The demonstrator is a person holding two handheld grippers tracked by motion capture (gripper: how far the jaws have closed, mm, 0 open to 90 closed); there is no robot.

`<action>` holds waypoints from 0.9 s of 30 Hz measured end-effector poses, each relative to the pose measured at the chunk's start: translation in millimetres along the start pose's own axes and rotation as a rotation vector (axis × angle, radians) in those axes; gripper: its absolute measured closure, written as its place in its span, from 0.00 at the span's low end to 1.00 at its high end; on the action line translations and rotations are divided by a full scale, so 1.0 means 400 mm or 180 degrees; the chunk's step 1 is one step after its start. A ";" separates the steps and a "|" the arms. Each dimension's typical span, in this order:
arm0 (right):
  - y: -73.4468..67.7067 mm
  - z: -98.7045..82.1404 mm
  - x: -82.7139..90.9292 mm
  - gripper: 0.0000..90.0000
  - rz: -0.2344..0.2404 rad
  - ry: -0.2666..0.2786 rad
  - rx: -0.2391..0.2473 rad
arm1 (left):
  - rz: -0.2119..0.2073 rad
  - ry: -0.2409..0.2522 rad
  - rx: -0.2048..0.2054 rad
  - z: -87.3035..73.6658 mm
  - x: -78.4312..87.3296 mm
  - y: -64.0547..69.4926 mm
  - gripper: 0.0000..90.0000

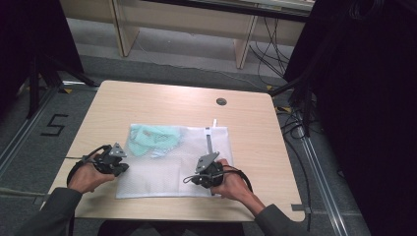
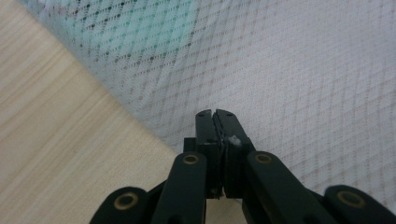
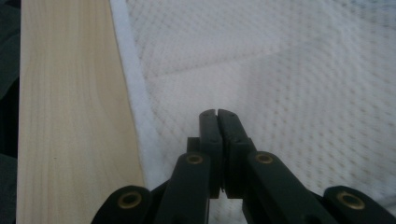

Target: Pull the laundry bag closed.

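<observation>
A white mesh laundry bag (image 1: pixel 167 177) lies flat on the wooden table (image 1: pixel 147 98). A pale green cloth (image 1: pixel 152 137) shows through its far left corner. My left gripper (image 1: pixel 126 167) rests at the bag's left edge. In the left gripper view its jaws are shut (image 2: pixel 215 113) just over the mesh (image 2: pixel 303 70), with a small white fleck on the right jaw and the green cloth (image 2: pixel 140 32) ahead. My right gripper (image 1: pixel 191 180) sits over the bag's near right part. Its jaws are shut (image 3: pixel 217 112) above the mesh (image 3: pixel 280 70), next to the bag's white seam (image 3: pixel 135 107).
A dark zipper strip (image 1: pixel 209 140) runs down the bag's right side. A round cable hole (image 1: pixel 221 102) sits in the table's far right part. Bare wood (image 3: pixel 70 116) lies between the bag and the table's near edge. Black stands and cables flank the table.
</observation>
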State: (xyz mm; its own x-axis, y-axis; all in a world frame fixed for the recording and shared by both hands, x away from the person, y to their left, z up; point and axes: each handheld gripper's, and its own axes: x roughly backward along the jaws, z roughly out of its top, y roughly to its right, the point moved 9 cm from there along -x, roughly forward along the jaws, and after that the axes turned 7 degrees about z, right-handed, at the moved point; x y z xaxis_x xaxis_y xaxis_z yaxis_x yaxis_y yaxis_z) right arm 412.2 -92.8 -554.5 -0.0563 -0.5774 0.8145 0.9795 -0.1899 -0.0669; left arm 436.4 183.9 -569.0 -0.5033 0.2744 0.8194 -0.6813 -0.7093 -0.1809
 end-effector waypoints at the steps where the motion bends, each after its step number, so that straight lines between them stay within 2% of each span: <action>1: 0.005 -0.001 0.009 1.00 -0.0014 0.0028 -0.0012 | 0.0006 0.0021 -0.0031 0.004 0.003 -0.001 0.98; 3: 0.015 -0.007 0.022 0.99 -0.0060 0.0076 -0.0040 | 0.0004 0.0103 0.0077 0.016 0.005 0.005 0.97; 4: 0.017 -0.012 0.030 0.99 -0.0055 0.0061 -0.0054 | -0.0018 0.0119 0.0086 0.021 0.009 0.008 0.97; 5: 0.023 -0.016 0.037 0.99 -0.0081 0.0075 -0.0048 | -0.0011 0.0148 0.0040 0.026 0.013 0.008 0.97; 7: 0.029 -0.025 0.049 0.99 -0.0084 0.0080 -0.0096 | -0.0063 0.0210 0.0068 0.037 0.020 0.019 0.96; 8: 0.035 -0.030 0.059 0.98 -0.0107 0.0091 -0.0086 | -0.0074 0.0327 0.0158 0.049 0.019 0.029 0.96; 9: 0.036 -0.035 0.066 0.98 -0.0093 0.0102 -0.0156 | -0.0121 0.0351 0.0155 0.055 0.022 0.036 0.96; 12: 0.050 -0.052 0.085 0.98 -0.0107 0.0080 -0.0180 | -0.0210 0.0452 0.0182 0.076 0.028 0.058 0.96; 16: 0.064 -0.074 0.105 0.96 -0.0102 0.0067 -0.0252 | -0.0360 0.0572 0.0186 0.102 0.034 0.091 0.94; 17: 0.070 -0.079 0.111 0.96 -0.0126 0.0060 -0.0230 | -0.0381 0.0600 0.0201 0.108 0.034 0.098 0.93; 19: 0.074 -0.090 0.121 0.94 -0.0093 0.0063 -0.0293 | -0.0457 0.0664 0.0199 0.124 0.036 0.122 0.92; 22: 0.086 -0.106 0.136 0.91 -0.0124 0.0068 -0.0302 | -0.0567 0.0743 0.0196 0.146 0.037 0.154 0.89; 24: 0.093 -0.116 0.146 0.90 -0.0150 0.0085 -0.0326 | -0.0625 0.0784 0.0192 0.158 0.035 0.175 0.86; 27: 0.096 -0.132 0.155 0.88 -0.0151 0.0081 -0.0345 | -0.0681 0.0767 0.0115 0.166 0.029 0.196 0.83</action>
State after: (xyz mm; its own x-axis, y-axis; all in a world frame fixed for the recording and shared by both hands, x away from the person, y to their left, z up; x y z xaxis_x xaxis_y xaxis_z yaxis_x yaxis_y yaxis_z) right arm 436.2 -177.8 -537.1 -0.1083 -0.5856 0.8033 0.9491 -0.3014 -0.0918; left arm 412.2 88.4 -537.5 -0.4650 0.5624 0.6837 -0.7680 -0.6405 0.0045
